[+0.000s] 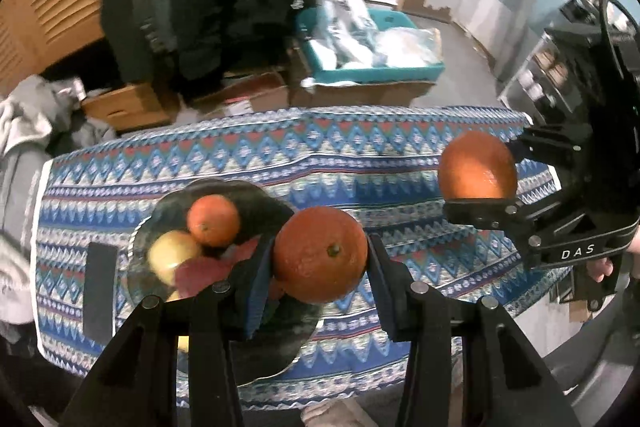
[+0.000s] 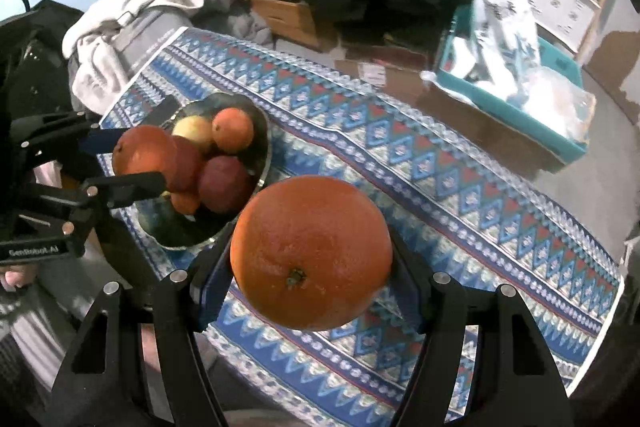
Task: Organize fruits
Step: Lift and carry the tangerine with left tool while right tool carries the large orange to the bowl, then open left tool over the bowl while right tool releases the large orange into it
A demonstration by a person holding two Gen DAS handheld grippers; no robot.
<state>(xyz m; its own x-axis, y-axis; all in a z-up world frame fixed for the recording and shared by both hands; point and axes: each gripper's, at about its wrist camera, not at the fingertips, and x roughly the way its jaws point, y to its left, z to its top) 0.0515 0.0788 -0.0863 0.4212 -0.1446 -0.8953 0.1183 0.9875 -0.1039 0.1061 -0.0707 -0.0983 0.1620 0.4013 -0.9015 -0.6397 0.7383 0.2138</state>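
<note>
Each hand-held gripper, left and right, clamped on an orange, bowl of fruit below.

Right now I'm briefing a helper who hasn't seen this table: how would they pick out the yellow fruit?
Start at the table with the blue patterned cloth and find the dark bowl near its end. Inside, the yellow fruit sits at the back, touching a small orange. It is the only pale yellow piece among orange and dark red ones.

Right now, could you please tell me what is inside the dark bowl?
The dark bowl holds a small orange, a yellow apple and red apples; the left gripper and its orange cover the rest.
</note>
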